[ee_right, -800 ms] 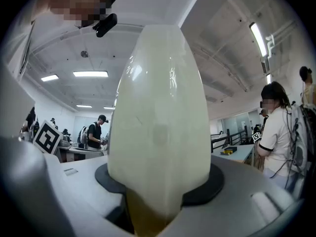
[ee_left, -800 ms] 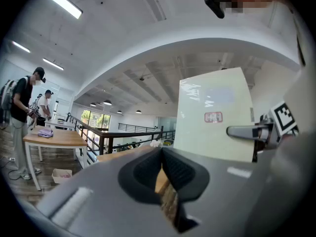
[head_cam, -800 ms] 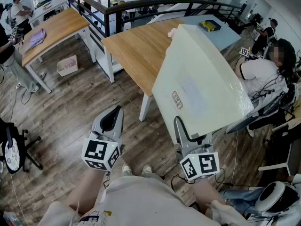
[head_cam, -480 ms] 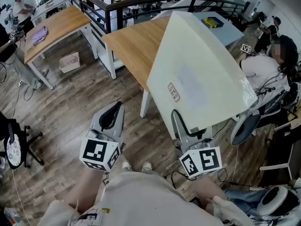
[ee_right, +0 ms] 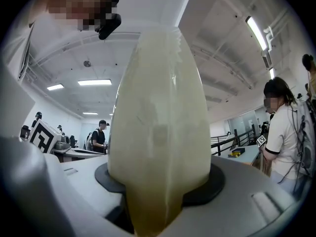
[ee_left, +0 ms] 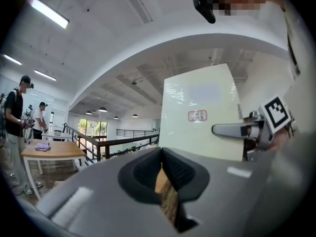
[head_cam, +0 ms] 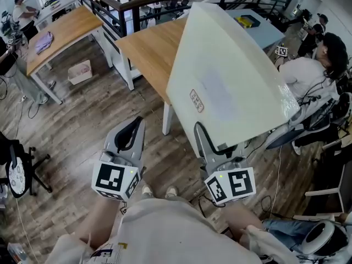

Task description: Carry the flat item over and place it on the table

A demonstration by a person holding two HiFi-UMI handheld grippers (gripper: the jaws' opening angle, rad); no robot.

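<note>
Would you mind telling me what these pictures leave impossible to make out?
Head view: print on the label of the flat panel is too small to read.
Head view: the panel covers part of the wooden table.
Right gripper view: the panel, clamped in the right tongs, blocks the view straight ahead.

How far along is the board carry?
Pickup looks done: the right tongs are clamped on the board. In hand: the board is held up in the air, tilted, close to the wooden table. The left tongs are shut and empty. Left: lay the board flat on the table and release.
</note>
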